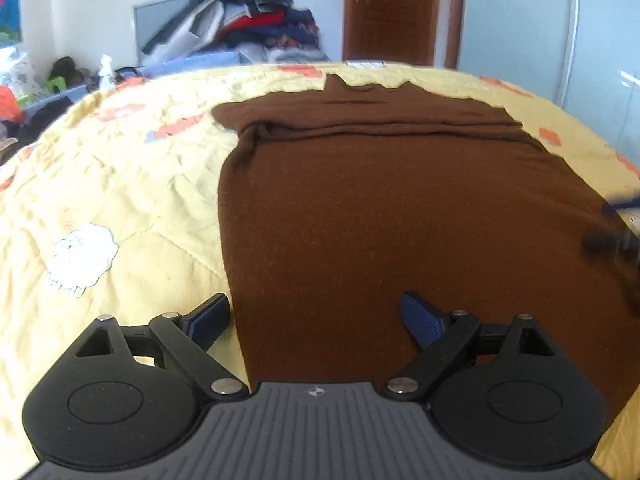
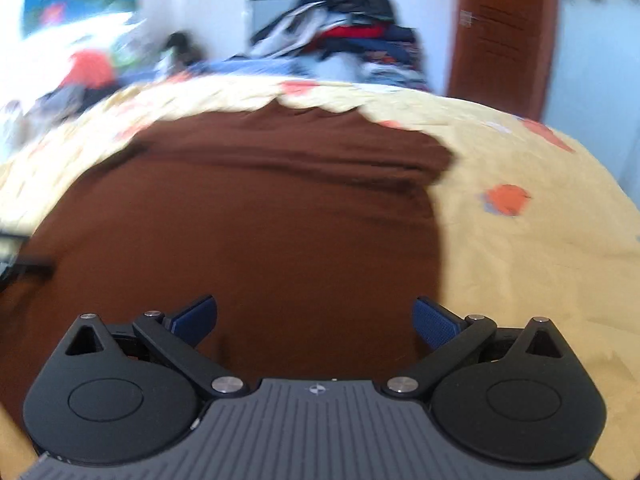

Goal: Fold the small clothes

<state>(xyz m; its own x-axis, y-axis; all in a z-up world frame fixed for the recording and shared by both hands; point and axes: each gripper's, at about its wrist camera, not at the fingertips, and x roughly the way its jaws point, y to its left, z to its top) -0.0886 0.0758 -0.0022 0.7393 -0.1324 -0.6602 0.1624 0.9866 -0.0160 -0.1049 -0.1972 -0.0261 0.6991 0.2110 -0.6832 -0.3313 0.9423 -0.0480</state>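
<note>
Brown knit garment (image 1: 400, 208) spread flat on a bed under a yellow quilt (image 1: 132, 184) printed with orange patches and a white sheep (image 1: 82, 258). Far part of the garment doubled over into a thick horizontal fold (image 1: 380, 126), ragged far edge lying toward the quilt's far side. Left hand-held gripper (image 1: 316, 316) low over the garment's near left edge, jaws spread wide, nothing between the blue pads (image 1: 424, 320); left pad over the quilt just beside the cloth, right pad over the brown fabric. Right hand-held gripper (image 2: 316, 320) likewise gaping wide and empty, above the garment's near right part, right pad close to the cloth's right edge, where the quilt (image 2: 520, 248) shows. Right view smeared by blur, fine detail unreadable. Beyond the bed, a heap of mixed clothes (image 1: 248, 12) against a white wall, a brown wooden door (image 1: 390, 8) to its right, and a dark blurred shape at the right margin of the left view, too smeared to identify.
</note>
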